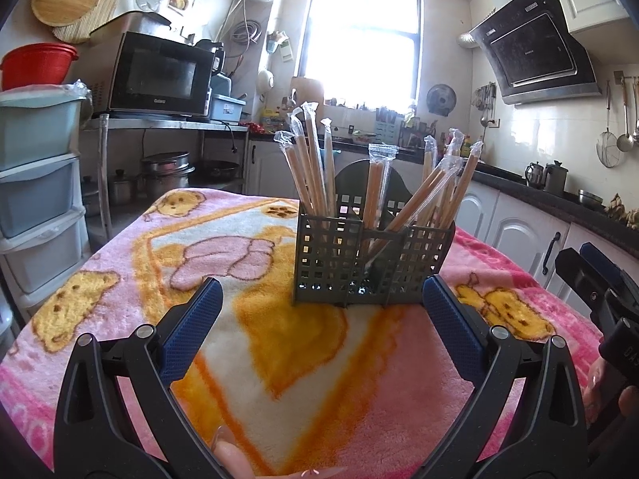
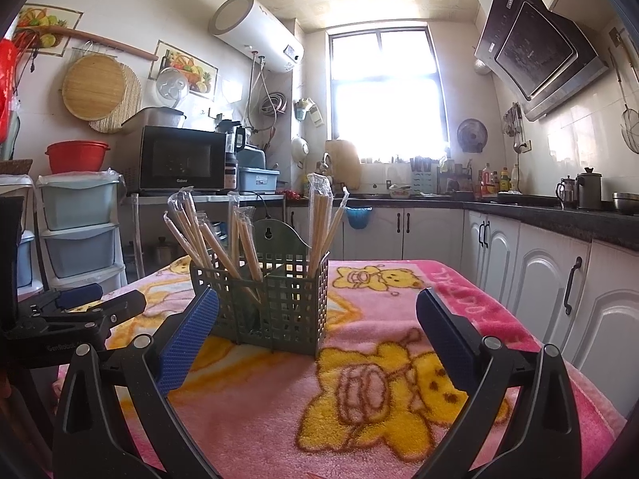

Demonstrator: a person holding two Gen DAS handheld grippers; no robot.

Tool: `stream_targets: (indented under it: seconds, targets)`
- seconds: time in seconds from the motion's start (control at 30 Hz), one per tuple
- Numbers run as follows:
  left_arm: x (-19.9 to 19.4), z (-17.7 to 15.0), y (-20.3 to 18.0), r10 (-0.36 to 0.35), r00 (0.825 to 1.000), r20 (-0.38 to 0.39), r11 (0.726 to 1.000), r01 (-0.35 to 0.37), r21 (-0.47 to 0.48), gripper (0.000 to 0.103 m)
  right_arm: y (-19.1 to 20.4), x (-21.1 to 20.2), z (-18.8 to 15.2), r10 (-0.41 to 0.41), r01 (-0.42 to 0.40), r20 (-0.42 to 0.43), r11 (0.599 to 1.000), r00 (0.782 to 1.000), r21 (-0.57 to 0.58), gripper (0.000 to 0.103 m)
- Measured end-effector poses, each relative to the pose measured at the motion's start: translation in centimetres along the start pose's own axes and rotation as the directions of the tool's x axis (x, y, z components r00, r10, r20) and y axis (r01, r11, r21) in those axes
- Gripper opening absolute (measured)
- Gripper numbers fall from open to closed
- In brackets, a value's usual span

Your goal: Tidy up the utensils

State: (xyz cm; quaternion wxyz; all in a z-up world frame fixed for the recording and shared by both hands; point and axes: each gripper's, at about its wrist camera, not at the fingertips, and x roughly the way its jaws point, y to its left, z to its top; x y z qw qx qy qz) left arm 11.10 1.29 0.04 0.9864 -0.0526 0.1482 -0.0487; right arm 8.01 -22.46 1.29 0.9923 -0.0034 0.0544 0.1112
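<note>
A dark green slotted utensil holder (image 1: 371, 263) stands upright on the pink bear-print blanket (image 1: 279, 351). Several plastic-wrapped wooden chopsticks (image 1: 315, 167) stand in its compartments. It also shows in the right wrist view (image 2: 275, 303) with the chopsticks (image 2: 223, 247). My left gripper (image 1: 321, 291) is open and empty, just in front of the holder. My right gripper (image 2: 317, 301) is open and empty, with the holder close ahead between and beyond its fingers. The right gripper shows at the right edge of the left wrist view (image 1: 591, 279); the left gripper shows at the left of the right wrist view (image 2: 80, 307).
The table sits in a narrow kitchen. White cabinets with a dark counter (image 2: 559, 215) run along the right. A microwave (image 1: 159, 76) on a metal shelf and stacked plastic drawers (image 1: 36, 175) stand at the left. A range hood (image 2: 535, 48) hangs at upper right.
</note>
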Motion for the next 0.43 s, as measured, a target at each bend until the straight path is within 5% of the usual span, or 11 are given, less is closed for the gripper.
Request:
stream_targets:
  seconds: [0.2, 0.3, 0.37, 0.43]
  targets:
    - [0.4, 0.2, 1.1, 0.034, 0.999, -0.025, 0.998, -0.035, -0.048, 0.093, -0.6, 0.4, 0.3, -0.025, 0.026, -0.034, 0.999, 0.999, 0.022, 0.097]
    - [1.7, 1.7, 3.4, 0.081, 0.986, -0.146, 0.990, -0.096, -0.099, 0.093, -2.2, 1.7, 1.0, -0.070, 0.076, -0.114, 0.996, 0.991, 0.046, 0.097]
    - [3.3, 3.0, 6.1, 0.126, 0.966, -0.224, 0.980, -0.156, -0.121, 0.093, -4.7, 4.5, 1.6, -0.144, 0.157, -0.250, 0.987, 0.958, 0.033, 0.097]
    - [5.7, 4.0, 9.0, 0.204, 0.925, -0.321, 0.962, -0.250, -0.111, 0.093, -7.9, 8.9, 1.3, -0.292, 0.297, -0.445, 0.953, 0.847, -0.060, 0.097]
